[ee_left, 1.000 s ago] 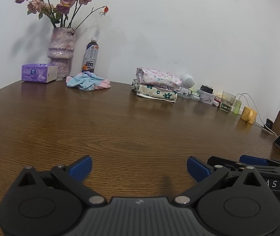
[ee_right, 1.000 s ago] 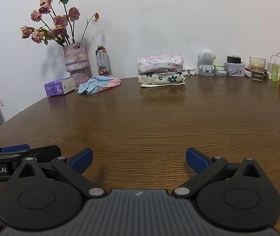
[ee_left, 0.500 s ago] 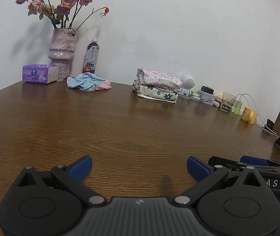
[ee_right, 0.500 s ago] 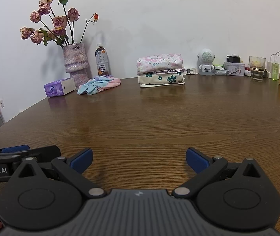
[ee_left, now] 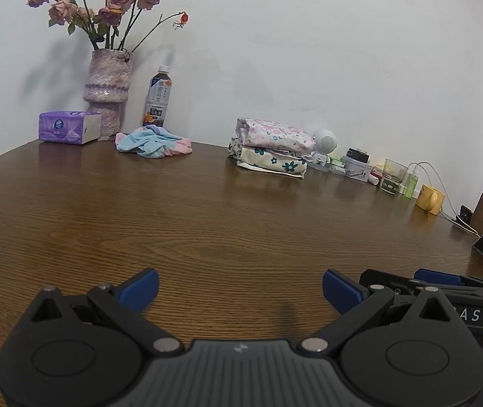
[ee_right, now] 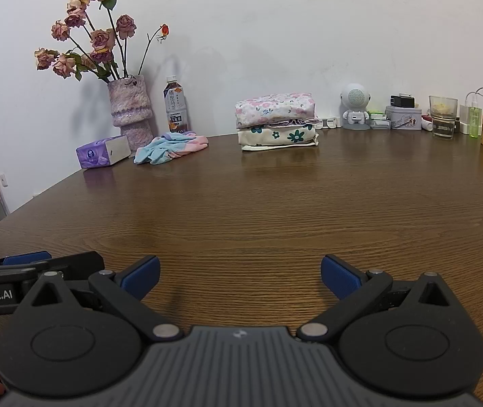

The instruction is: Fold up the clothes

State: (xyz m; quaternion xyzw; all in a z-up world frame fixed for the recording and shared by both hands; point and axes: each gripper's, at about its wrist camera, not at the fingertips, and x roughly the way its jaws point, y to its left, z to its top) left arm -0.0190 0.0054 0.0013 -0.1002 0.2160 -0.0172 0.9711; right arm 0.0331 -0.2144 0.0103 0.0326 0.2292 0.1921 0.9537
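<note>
While the crumpled cloth (ee_left: 153, 142) lies far back on the table (ee_left: 207, 224), the left claw (ee_left: 239, 286) and right claw (ee_right: 239, 276) gape wide, holding nothing.

Materials I see from the rig
Wood-grain table (ee_right: 275, 203), semi-gloss; folded clothes (ee_right: 277, 120), soft printed cloth; my right gripper (ee_right: 238, 273), matt black plastic.

Crumpled garment (ee_right: 170, 144) lies left of folded stack (ee_right: 277, 121).

Crumpled blue-pink garment (ee_right: 170, 144) by vase, two folded floral clothes (ee_right: 277, 121) stacked nr wall
</note>
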